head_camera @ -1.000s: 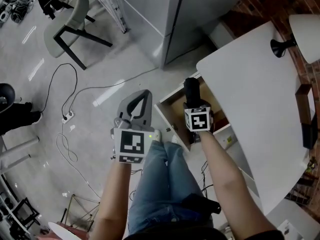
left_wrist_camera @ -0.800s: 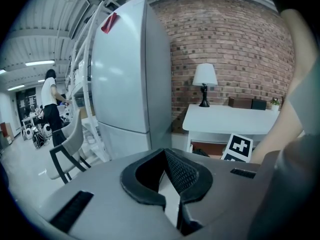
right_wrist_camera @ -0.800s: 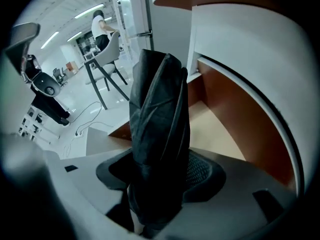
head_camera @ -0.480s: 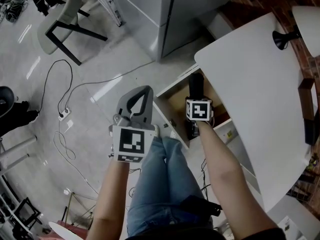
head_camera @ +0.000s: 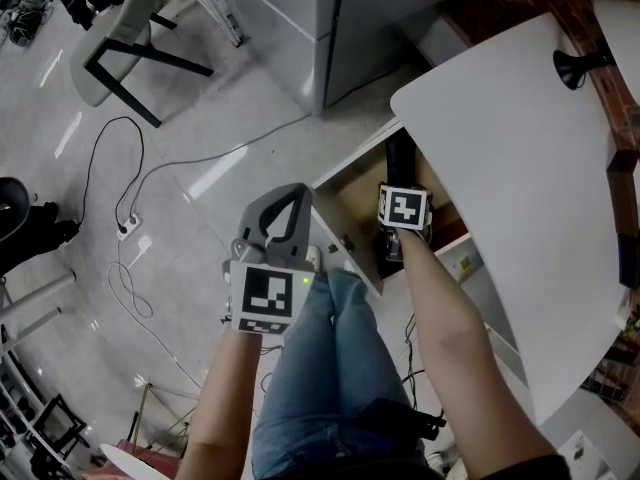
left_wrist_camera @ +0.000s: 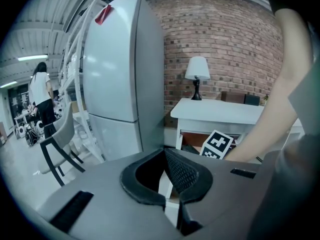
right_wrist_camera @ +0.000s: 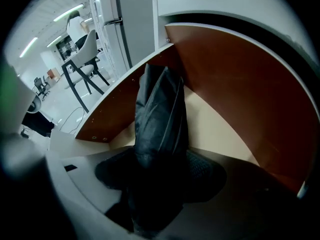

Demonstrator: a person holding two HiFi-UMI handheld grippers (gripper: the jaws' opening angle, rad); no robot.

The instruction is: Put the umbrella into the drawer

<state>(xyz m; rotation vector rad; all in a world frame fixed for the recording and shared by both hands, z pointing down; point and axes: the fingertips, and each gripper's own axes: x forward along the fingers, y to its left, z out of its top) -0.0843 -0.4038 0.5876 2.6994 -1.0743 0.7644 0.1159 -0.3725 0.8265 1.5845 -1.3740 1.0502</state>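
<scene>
white table (head_camera: 500, 168): lamp (head_camera: 575, 65) | floor (head_camera: 230, 88): chair (head_camera: 110, 38), cable (head_camera: 240, 150) | drawer (head_camera: 355, 203): open

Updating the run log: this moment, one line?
right gripper: shut on umbrella, reaching into open drawer | left gripper: shut, empty

1. The umbrella (right_wrist_camera: 160, 114) is seen as black creased cloth with a faint sheen.
2. The drawer (right_wrist_camera: 240, 94) is lined with smooth brown wood.
3. The floor (head_camera: 200, 118) is seen as glossy, the table (head_camera: 520, 168) as matt.
</scene>
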